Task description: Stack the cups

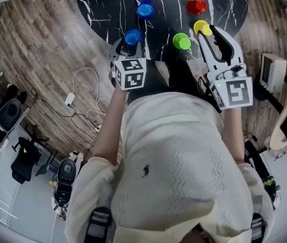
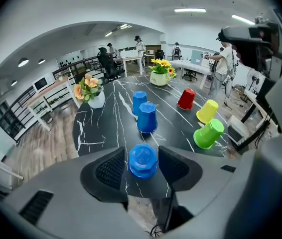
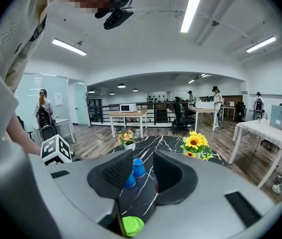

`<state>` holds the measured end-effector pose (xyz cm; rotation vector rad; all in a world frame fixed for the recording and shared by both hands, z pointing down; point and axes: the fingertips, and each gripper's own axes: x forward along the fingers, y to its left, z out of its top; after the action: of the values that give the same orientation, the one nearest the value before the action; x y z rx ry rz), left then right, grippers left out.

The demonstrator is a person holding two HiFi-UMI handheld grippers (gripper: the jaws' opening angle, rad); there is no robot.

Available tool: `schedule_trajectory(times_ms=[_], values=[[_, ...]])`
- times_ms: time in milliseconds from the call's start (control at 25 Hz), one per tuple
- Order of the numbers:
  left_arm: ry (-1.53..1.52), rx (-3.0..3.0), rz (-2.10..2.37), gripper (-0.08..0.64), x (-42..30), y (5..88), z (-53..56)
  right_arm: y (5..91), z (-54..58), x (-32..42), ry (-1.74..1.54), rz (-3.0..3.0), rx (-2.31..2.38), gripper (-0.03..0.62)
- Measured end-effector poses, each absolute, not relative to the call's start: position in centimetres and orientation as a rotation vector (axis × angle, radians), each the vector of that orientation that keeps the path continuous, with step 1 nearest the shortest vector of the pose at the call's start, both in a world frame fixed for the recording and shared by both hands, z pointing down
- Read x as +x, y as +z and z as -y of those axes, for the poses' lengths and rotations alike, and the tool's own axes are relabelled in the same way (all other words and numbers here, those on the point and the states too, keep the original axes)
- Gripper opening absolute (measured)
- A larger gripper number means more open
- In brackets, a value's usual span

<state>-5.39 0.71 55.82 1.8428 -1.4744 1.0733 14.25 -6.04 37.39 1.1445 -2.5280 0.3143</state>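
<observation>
Left gripper [image 2: 142,156] jaws spread wide, straddling upside-down blue cup [image 2: 143,161] at table's [image 2: 96,128] near edge, pads not pressing; cup axis upright; right gripper [image 3: 142,171] farther, half-spread, empty.

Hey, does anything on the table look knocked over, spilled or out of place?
Nothing stands out. The blue cups, red cup, yellow cup and green cup all stand mouth-down on the black table, none tipped or spilled.

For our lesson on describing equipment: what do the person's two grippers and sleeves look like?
The left gripper and right gripper each have a pale grey body, two black ribbed pads and a white cube with black square markers. The person wears a cream knitted top with loose sleeves.
</observation>
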Motion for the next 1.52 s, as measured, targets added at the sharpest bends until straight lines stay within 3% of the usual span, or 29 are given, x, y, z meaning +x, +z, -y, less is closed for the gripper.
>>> schedule_trajectory(times_ms=[1520], values=[[1.156, 2.196, 1.109, 0.241, -1.0, 58.1, 3.1, 38.1, 4.7, 13.6, 0.36, 2.35, 1.451, 0.137]])
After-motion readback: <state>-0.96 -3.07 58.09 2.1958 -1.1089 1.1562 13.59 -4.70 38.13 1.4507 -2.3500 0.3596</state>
